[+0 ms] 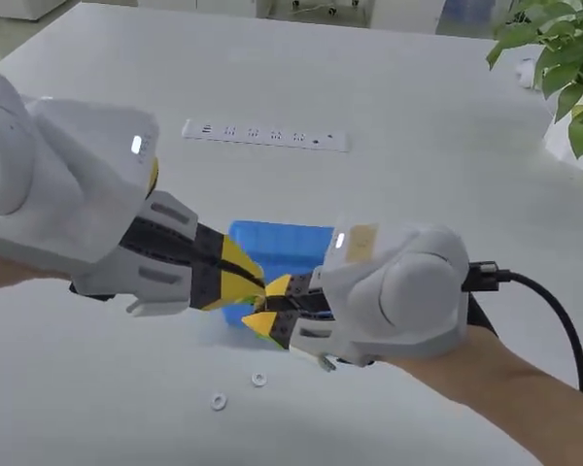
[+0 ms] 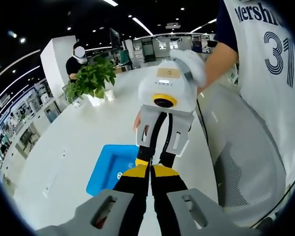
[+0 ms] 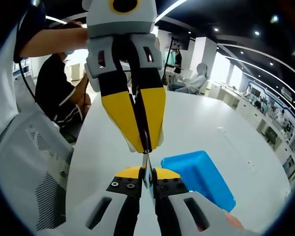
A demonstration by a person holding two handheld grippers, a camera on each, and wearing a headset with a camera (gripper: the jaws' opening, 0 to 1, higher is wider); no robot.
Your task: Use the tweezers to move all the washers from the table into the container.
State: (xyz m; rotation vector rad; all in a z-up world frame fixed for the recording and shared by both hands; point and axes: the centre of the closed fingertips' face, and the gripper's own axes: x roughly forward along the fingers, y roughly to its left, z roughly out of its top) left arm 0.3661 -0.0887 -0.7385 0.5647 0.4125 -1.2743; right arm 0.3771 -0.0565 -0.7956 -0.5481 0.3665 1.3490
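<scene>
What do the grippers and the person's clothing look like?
Both the left gripper and right gripper have rounded white housings and black jaws with yellow tips. A black cable leaves the right one. The person wears a white jersey with a dark number 31.

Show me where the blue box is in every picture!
Head view: the blue container sits just below the middle.
Left gripper view: the container is lower left of centre, left of the jaws.
Right gripper view: the container is lower right, right of the jaws.
Shared landmark: the white table under it.
</scene>
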